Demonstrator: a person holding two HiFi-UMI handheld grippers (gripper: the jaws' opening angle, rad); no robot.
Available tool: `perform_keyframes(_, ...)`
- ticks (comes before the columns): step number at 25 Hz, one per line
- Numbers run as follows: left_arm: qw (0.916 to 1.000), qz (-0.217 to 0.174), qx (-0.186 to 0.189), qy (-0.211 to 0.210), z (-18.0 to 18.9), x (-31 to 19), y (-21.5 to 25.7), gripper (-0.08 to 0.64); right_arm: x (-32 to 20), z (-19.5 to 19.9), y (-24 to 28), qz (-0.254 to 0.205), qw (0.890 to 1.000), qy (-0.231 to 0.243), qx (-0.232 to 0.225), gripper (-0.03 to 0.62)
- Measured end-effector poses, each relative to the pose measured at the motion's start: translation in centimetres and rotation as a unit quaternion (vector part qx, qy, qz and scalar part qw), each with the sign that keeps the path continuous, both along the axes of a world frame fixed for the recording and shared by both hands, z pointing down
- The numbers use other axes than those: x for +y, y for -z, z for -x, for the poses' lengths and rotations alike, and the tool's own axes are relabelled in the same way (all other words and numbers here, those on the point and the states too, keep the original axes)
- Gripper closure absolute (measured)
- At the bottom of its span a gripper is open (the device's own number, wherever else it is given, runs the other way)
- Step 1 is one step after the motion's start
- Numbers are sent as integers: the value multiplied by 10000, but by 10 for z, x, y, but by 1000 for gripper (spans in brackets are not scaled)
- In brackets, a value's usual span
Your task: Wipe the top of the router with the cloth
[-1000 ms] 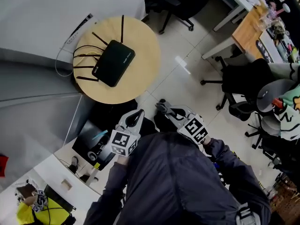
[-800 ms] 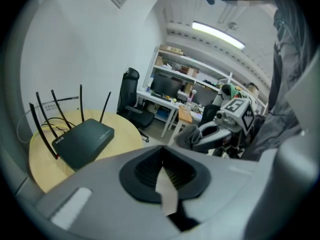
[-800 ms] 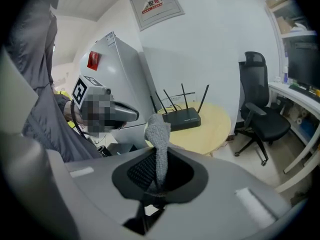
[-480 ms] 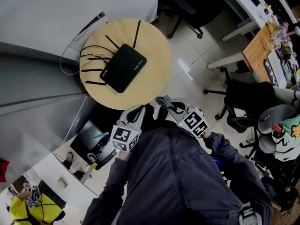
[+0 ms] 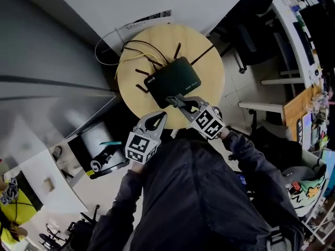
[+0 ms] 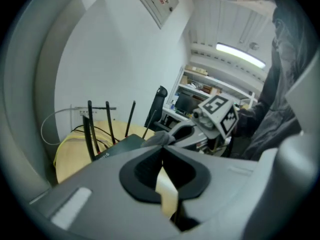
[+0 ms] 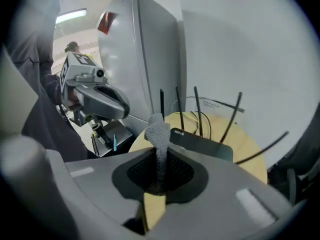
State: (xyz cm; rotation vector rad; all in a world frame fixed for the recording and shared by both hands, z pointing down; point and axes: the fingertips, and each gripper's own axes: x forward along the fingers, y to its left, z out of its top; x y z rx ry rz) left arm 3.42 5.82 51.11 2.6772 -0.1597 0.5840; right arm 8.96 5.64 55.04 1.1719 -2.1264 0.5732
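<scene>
The black router [image 5: 174, 81] lies flat on the round wooden counter [image 5: 209, 106], its long axis slanting across the head view and its antennas standing along the wall-side edge. The right tongs [image 5: 179, 102] pinch a grey cloth [image 7: 157, 129] at its near edge. The left tongs [image 5: 157, 120] are clenched on nothing, just off the counter.

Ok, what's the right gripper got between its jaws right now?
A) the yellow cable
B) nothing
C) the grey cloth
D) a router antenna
C: in the right gripper view, the right gripper has its jaws closed on the grey cloth, which sticks up from between them.
</scene>
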Motion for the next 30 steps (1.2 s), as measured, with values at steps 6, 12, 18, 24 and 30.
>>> perform_keyframes(6, 9994, 104, 61, 339, 22, -23, -1, 560, -77, 24, -44, 370, 9903, 1189, 611, 560)
perform_keyframes(12, 9955, 153, 17, 933, 46, -37, -1, 560, -120, 31, -83, 709, 9755, 1812, 1023, 560)
perform_keyframes(18, 9897, 230, -110, 1408, 72, -39, -6, 560, -144, 35, -107, 906, 9607, 2206, 1420, 560)
perform_keyframes(24, 9839, 312, -140, 1752, 80, -36, -10, 560, -121, 35, -123, 1258, 9475, 2484, 1570, 560)
perform_keyframes(30, 9826, 313, -151, 1826, 72, -31, -10, 560, -77, 41, -124, 1247, 9373, 2862, 1550, 560)
